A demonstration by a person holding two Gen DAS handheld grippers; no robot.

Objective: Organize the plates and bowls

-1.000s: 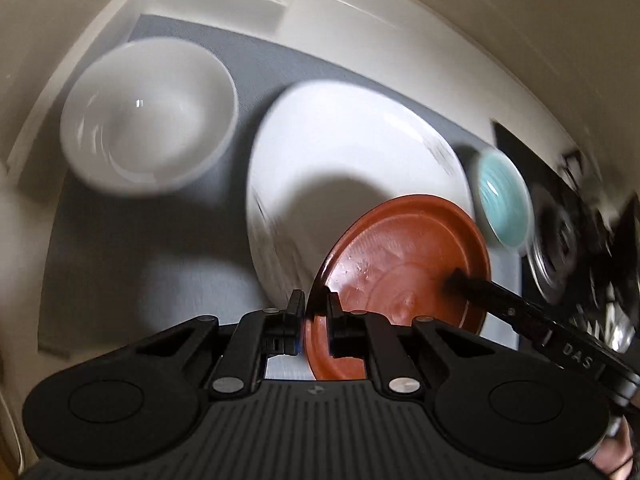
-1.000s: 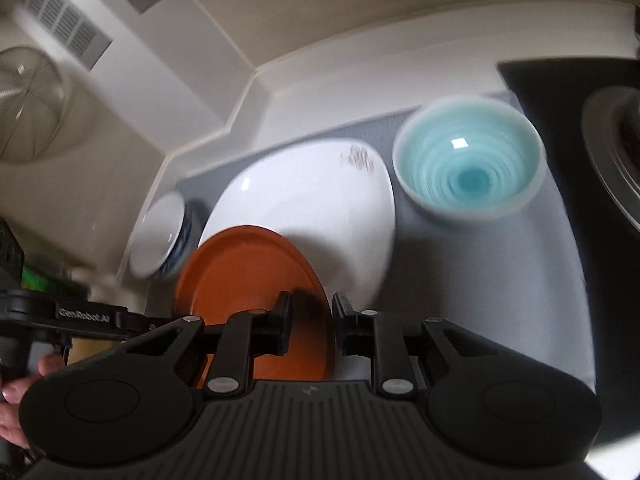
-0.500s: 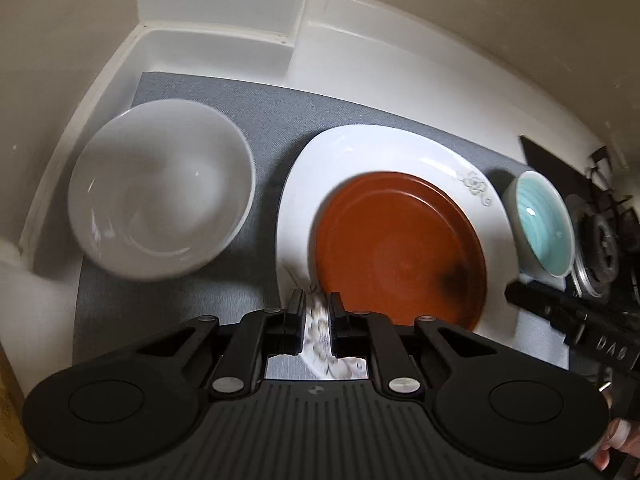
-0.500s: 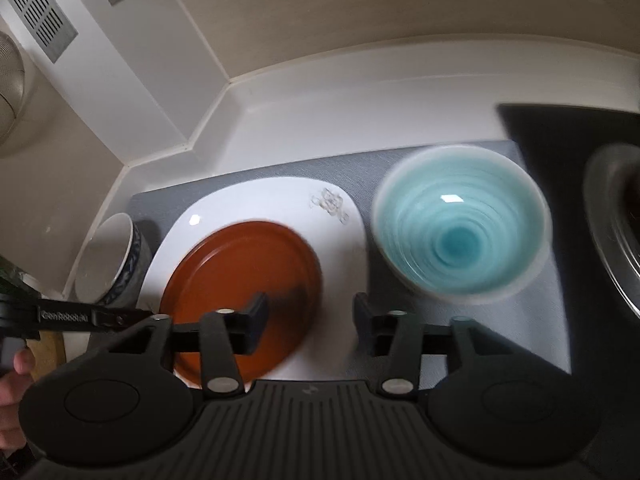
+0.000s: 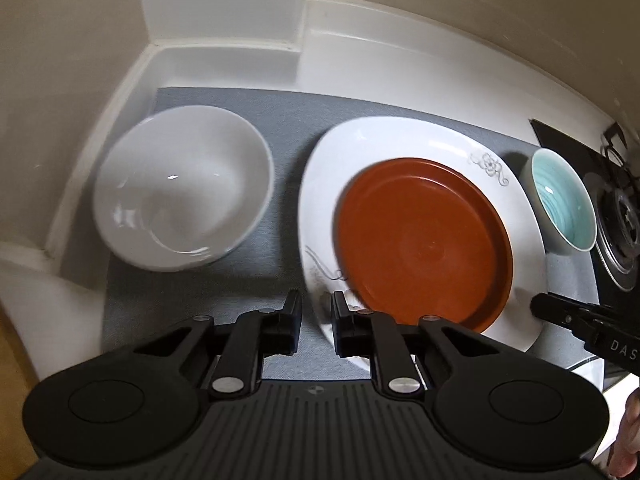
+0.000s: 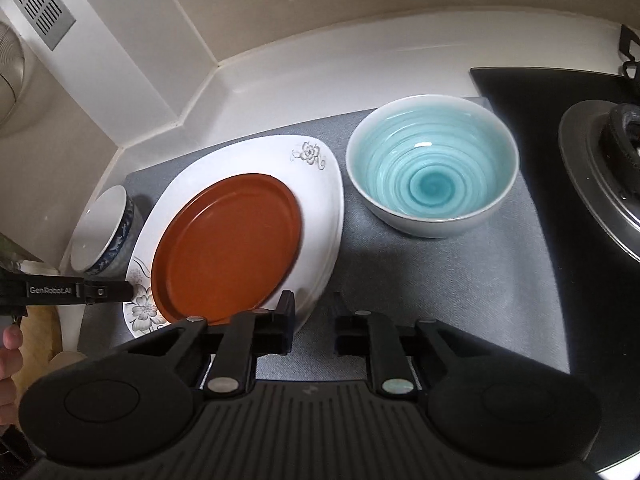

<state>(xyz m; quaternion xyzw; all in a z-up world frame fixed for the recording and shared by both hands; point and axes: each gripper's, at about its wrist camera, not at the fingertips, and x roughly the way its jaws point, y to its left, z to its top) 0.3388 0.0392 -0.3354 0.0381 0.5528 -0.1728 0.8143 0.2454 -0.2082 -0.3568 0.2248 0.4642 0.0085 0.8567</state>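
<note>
The grey mat (image 6: pixel 460 280) carries my big white flowered plate (image 5: pixel 400 144) with the red-brown plate (image 5: pixel 420 240) lying flat on it, the white bowl (image 5: pixel 184 188) to its left and the turquoise bowl (image 6: pixel 432 168) to its right. My left gripper (image 5: pixel 316 320) hovers over the white plate's near rim, its jaws opening from a narrow gap with nothing pinched. My right gripper (image 6: pixel 314 324), clenched to a narrow gap and empty, hangs over bare mat just beside that plate.
</note>
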